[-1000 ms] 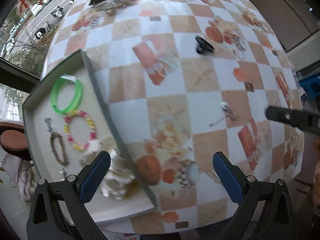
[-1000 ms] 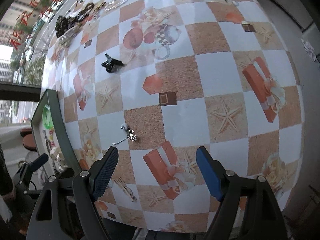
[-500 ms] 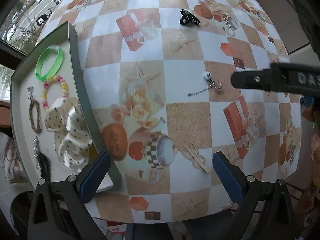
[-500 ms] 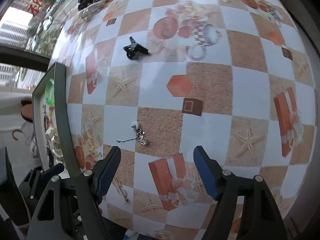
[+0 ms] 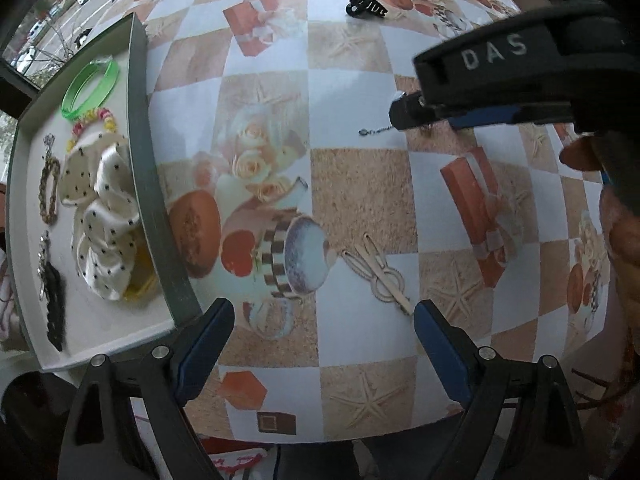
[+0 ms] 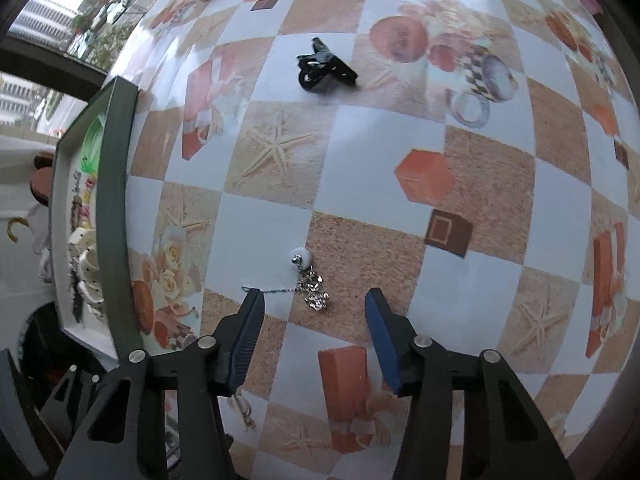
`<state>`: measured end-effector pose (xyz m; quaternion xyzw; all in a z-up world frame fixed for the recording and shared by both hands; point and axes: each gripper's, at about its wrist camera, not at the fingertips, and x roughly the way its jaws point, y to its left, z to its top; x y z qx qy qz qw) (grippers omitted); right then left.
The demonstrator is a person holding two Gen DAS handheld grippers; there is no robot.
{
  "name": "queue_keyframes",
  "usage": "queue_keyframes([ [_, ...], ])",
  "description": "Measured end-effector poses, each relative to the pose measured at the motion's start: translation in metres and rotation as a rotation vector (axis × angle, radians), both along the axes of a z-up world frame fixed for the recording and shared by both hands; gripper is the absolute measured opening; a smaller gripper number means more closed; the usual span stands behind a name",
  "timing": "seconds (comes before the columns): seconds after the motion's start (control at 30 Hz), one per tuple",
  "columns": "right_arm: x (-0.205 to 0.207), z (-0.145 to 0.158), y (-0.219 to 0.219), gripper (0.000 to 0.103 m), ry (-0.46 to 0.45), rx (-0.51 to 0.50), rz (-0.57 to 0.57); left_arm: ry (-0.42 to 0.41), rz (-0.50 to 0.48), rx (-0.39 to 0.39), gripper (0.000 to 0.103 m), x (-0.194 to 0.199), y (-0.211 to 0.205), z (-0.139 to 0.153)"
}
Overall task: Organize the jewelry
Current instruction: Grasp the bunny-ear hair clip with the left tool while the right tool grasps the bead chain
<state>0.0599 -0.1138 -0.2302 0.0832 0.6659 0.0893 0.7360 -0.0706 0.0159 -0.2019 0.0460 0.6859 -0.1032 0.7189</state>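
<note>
A silver chain charm with a white bead (image 6: pixel 306 280) lies on the checkered tablecloth. My right gripper (image 6: pixel 314 322) is open, low over the cloth, its fingers on either side of the charm. In the left wrist view the right gripper (image 5: pixel 416 116) hides most of the charm; only the chain end (image 5: pixel 374 131) shows. My left gripper (image 5: pixel 324 332) is open and empty near the table's front edge, beside the grey tray (image 5: pixel 150 168). The tray holds a green bangle (image 5: pixel 90 86), a beaded bracelet, a dotted white scrunchie (image 5: pixel 102 216) and dark chain pieces.
A black hair claw (image 6: pixel 322 66) lies farther back; it also shows in the left wrist view (image 5: pixel 365 5). A beige hair clip (image 5: pixel 378 274) lies just ahead of my left gripper. The tray rim (image 6: pixel 114 208) stands at the left. More jewelry sits at the far edge.
The right gripper has moved forward and down until its fingers straddle the charm. The left gripper has drawn back from the tray toward the table's front edge.
</note>
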Motion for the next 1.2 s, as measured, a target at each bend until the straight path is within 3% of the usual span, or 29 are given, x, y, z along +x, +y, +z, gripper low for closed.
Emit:
queue_keyframes([
  [0.23,-0.001,0.000,0.023,0.050,-0.073,-0.099,0.085,-0.030,0.013,0.001,0.086,-0.023,-0.006,0.001],
  [0.37,-0.006,-0.001,0.039,0.047,-0.100,-0.194,0.181,-0.018,0.088,-0.005,0.086,-0.031,-0.014,-0.002],
  [0.47,-0.007,-0.002,0.041,0.043,-0.108,-0.208,0.213,-0.017,0.123,0.016,0.086,-0.038,-0.024,-0.005],
  [0.57,-0.008,-0.002,0.036,0.036,-0.121,-0.197,0.217,-0.026,0.150,0.035,0.086,-0.045,-0.038,-0.004],
  [0.73,-0.009,-0.002,0.014,0.012,-0.123,-0.189,0.212,-0.040,0.173,0.061,0.080,-0.039,-0.066,-0.001],
  [0.83,-0.006,-0.001,0.004,0.012,-0.115,-0.145,0.198,-0.051,0.159,0.057,0.065,-0.037,-0.078,0.005],
  [0.93,-0.006,-0.001,-0.009,0.012,-0.087,-0.092,0.167,-0.057,0.150,0.050,0.040,-0.039,-0.088,0.013],
  [0.97,-0.006,-0.001,-0.012,0.012,-0.078,-0.081,0.155,-0.056,0.148,0.043,0.026,-0.041,-0.090,0.016],
  [1.07,-0.009,0.001,-0.027,0.012,-0.062,-0.052,0.121,-0.030,0.167,-0.008,0.018,-0.027,-0.090,0.026],
  [1.1,-0.011,0.002,-0.034,0.012,-0.055,-0.040,0.107,-0.023,0.180,-0.034,0.008,-0.023,-0.089,0.030],
  [1.2,-0.016,0.008,-0.041,0.012,-0.045,-0.018,0.080,-0.008,0.216,-0.105,0.008,-0.018,-0.074,0.039],
])
